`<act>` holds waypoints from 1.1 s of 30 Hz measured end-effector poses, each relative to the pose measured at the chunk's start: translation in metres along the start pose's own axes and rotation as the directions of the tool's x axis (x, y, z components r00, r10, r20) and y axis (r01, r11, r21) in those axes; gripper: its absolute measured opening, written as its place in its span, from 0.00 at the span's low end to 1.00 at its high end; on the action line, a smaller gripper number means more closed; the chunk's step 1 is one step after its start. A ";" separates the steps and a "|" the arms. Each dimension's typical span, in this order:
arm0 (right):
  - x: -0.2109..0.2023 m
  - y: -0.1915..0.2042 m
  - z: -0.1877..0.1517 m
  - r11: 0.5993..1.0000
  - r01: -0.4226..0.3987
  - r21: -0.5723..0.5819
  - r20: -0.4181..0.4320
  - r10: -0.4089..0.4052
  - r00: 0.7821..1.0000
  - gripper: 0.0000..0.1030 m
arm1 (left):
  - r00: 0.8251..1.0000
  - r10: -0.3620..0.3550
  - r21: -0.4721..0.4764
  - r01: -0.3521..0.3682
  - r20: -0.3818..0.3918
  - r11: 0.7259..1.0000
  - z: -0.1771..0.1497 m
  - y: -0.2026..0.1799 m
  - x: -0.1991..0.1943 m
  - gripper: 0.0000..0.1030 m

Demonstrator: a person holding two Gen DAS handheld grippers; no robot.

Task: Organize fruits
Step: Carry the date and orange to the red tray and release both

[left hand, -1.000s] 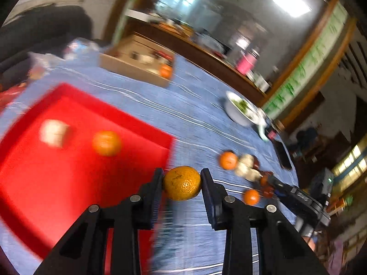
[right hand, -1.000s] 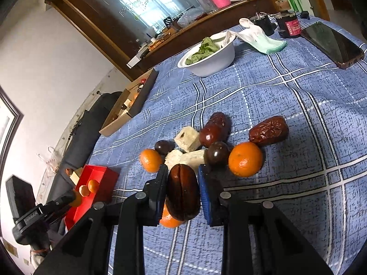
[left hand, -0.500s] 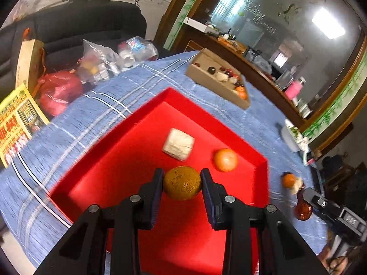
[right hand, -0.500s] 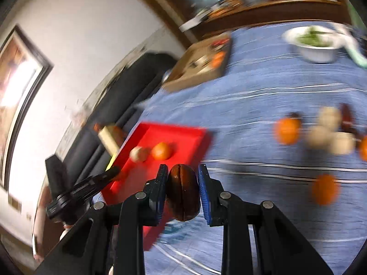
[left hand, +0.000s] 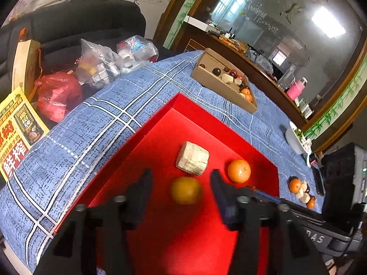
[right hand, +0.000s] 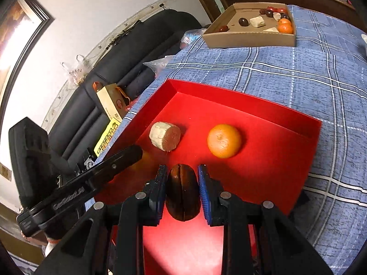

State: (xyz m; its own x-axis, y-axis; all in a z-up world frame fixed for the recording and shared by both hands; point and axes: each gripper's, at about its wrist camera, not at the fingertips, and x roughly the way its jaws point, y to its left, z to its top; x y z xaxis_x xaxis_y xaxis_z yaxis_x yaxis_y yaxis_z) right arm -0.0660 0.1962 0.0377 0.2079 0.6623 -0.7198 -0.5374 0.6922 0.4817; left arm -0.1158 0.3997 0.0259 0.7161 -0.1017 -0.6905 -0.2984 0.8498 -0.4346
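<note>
Two grippers over one red tray [left hand: 160, 123] on the blue checked tablecloth [left hand: 110, 123]. Left gripper [left hand: 181, 183] spread wide, fingers clear of the blurred yellow-orange citrus [left hand: 185, 190] between them, low over the tray floor. Right gripper [right hand: 182, 185] clamped on one dark brown date [right hand: 182, 192], long axis running along the fingers, far tip pointing toward the tray's far wall, a lengthwise seam facing the camera. On the tray floor: one pale cut chunk [right hand: 165, 136], on its side with the flat cut face toward the right camera, and one orange [right hand: 224, 140], near each other but apart. Beyond, one cardboard box [right hand: 250, 37] holding two small oranges, a few pale pieces and several dark fruits. Far across the cloth, a small heap of loose fruit [left hand: 301, 191]; count unclear.
</note>
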 end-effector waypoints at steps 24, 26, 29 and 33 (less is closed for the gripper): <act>-0.183 -0.117 -0.073 0.979 0.121 0.167 0.282 -0.165 0.945 0.55 | 0.992 -0.037 0.196 0.013 0.118 0.981 -0.043 -0.106 -0.080 0.74; -0.208 -0.150 -0.090 0.961 0.144 0.238 0.304 -0.214 0.928 0.55 | 0.994 -0.049 0.217 0.027 0.096 0.976 -0.050 -0.123 -0.073 0.74; -0.233 -0.192 -0.114 0.923 0.199 0.329 0.297 -0.301 0.906 0.55 | 0.997 -0.073 0.248 0.061 0.039 0.967 -0.061 -0.149 -0.056 0.74; -0.233 -0.215 -0.123 0.912 0.219 0.346 0.261 -0.318 0.911 0.55 | 0.995 -0.096 0.286 0.101 -0.030 0.953 -0.071 -0.179 -0.038 0.74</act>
State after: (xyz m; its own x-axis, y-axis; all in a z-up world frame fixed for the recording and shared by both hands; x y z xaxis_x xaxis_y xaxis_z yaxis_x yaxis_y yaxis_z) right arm -0.0991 -0.1425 0.0406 0.5735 0.4580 -0.6792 -0.1613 0.8760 0.4545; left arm -0.1344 0.2146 0.0891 0.7221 -0.1985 -0.6627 -0.0314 0.9476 -0.3180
